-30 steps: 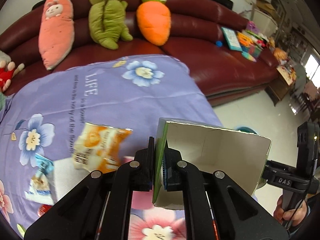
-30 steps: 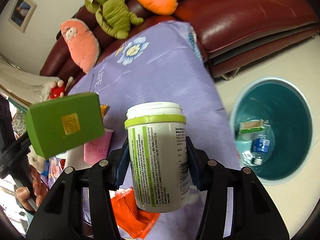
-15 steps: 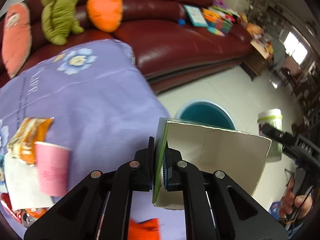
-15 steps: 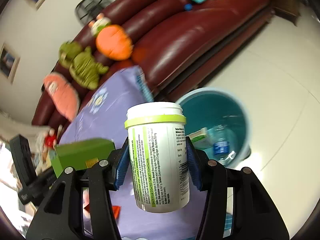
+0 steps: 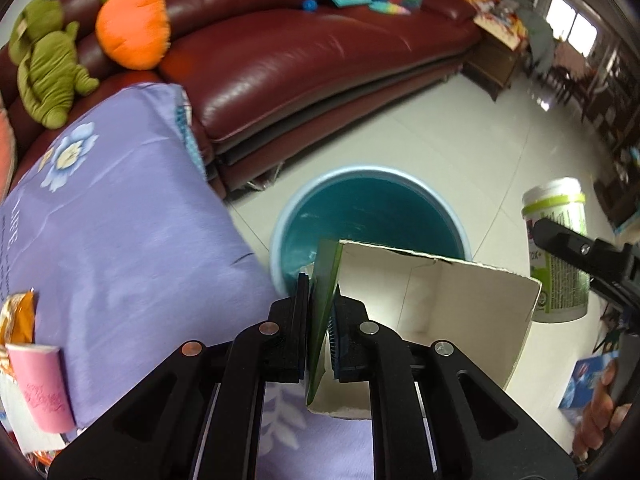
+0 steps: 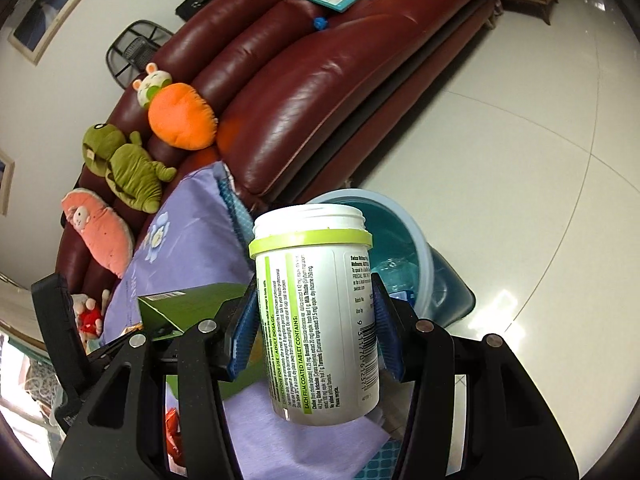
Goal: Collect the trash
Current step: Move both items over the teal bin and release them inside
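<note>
My left gripper [image 5: 321,320] is shut on one wall of an open green cardboard box [image 5: 432,320], held in the air just before the blue trash bin [image 5: 368,216] on the floor. My right gripper [image 6: 314,320] is shut on a white pill bottle with a lime band [image 6: 316,308], upright, in front of the same bin [image 6: 404,248], which holds a plastic bottle. The pill bottle also shows at the right of the left wrist view [image 5: 558,256]; the box shows at the left of the right wrist view [image 6: 188,312].
A purple flowered cloth [image 5: 120,232] covers the table, with a pink cup [image 5: 38,384] and an orange snack wrapper [image 5: 18,316] at its left. A red leather sofa [image 5: 320,60] with plush toys stands behind. White tiled floor [image 5: 460,140] surrounds the bin.
Both grippers have swung right, away from the table and toward the bin, each keeping its object. The bin now fills more of both views.
</note>
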The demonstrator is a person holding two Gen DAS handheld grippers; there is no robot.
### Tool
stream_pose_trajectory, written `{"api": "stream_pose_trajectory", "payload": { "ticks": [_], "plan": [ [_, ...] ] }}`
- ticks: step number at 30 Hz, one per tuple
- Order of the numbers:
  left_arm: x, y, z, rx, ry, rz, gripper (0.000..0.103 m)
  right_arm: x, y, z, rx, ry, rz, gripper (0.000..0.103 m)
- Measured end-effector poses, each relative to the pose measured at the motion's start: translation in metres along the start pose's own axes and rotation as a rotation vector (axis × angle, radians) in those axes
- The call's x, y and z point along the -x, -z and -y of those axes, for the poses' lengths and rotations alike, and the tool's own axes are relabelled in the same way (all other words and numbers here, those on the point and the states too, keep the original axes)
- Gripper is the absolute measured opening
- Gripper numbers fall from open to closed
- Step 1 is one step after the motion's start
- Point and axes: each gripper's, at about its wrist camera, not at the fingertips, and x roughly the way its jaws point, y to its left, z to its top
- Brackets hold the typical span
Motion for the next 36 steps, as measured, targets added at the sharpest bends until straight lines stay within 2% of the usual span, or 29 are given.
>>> {"api": "stream_pose_trajectory", "payload": {
  "ticks": [2, 4, 7, 9, 11, 14, 18, 21, 23, 32, 36],
  "plan": [
    [-0.014, -0.001, 0.008, -0.028, -0.002, -0.027, 0.014, -0.004, -0.001, 0.004, -0.002, 0.006, -0.008, 0.05],
    [-0.026, 0.0, 0.014, -0.047, -0.006, -0.061, 0.03, -0.005, -0.001, 0.008, -0.002, 0.009, -0.016, 0.05],
    [-0.035, 0.005, 0.018, -0.06, -0.01, -0.082, 0.046, -0.012, -0.001, 0.008, 0.0, 0.016, -0.029, 0.05],
    [-0.038, 0.008, 0.017, -0.064, -0.003, -0.09, 0.052, -0.016, -0.001, 0.008, -0.001, 0.019, -0.039, 0.05],
    [-0.039, 0.01, 0.018, -0.067, -0.002, -0.093, 0.053, -0.02, -0.001, 0.007, -0.003, 0.021, -0.045, 0.05],
    [-0.039, 0.01, 0.016, -0.066, 0.0, -0.083, 0.061, -0.023, -0.001, 0.005, 0.003, 0.023, -0.052, 0.05],
    [-0.04, 0.003, 0.013, -0.044, -0.015, -0.053, 0.061, -0.024, -0.002, 0.003, 0.007, 0.027, -0.055, 0.05],
    [-0.037, -0.001, 0.008, -0.015, 0.016, -0.061, 0.061, -0.022, -0.003, 0.004, 0.007, 0.038, -0.051, 0.05],
    [-0.032, 0.0, 0.007, -0.019, 0.01, -0.049, 0.063, -0.021, -0.003, 0.004, 0.006, 0.043, -0.049, 0.05],
    [-0.014, 0.01, -0.01, 0.016, 0.015, -0.023, 0.075, -0.031, 0.0, -0.009, 0.032, 0.053, -0.073, 0.05],
    [-0.003, 0.014, -0.024, 0.046, 0.009, 0.003, 0.084, -0.046, -0.003, -0.018, 0.071, 0.093, -0.098, 0.051]
  ]
}}
